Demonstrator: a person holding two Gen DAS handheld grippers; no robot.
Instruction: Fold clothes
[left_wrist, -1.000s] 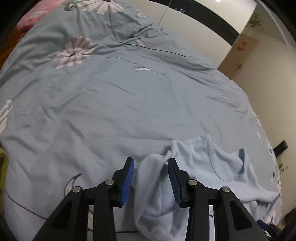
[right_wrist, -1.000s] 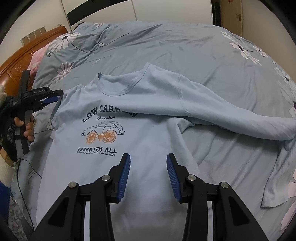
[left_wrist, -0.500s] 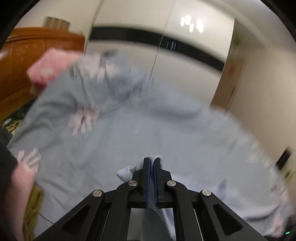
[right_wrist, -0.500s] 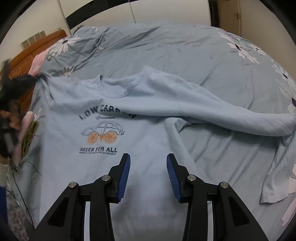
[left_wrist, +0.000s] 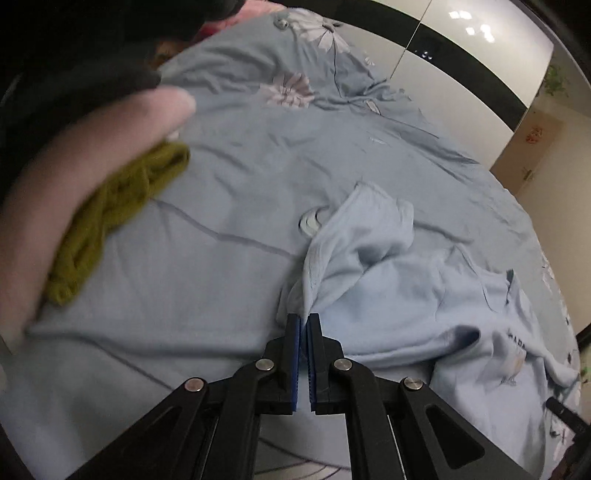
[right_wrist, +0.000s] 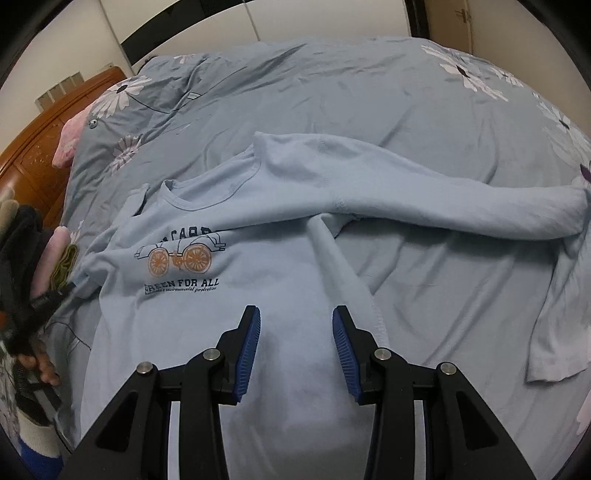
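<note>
A light blue long-sleeved shirt (right_wrist: 266, 280) with a car print and "GREEN FOR ALL" lies face up on the bed. Its right sleeve (right_wrist: 461, 206) stretches across to the right. My left gripper (left_wrist: 303, 317) is shut on the bunched left sleeve (left_wrist: 354, 236), pulled toward the shirt's body; it shows at the far left of the right wrist view (right_wrist: 70, 286). My right gripper (right_wrist: 295, 314) is open and empty, hovering above the shirt's lower front.
A blue-grey duvet with daisy prints (right_wrist: 369, 92) covers the bed. A pink pillow (right_wrist: 68, 138) and wooden headboard (right_wrist: 33, 140) are at the left. A blurred hand with an olive knitted cuff (left_wrist: 118, 206) fills the left wrist view's left side.
My left gripper closed on the left sleeve and pulled it inward over the shirt, wrinkling the shoulder and covering part of the print. The right gripper stayed open above the shirt.
</note>
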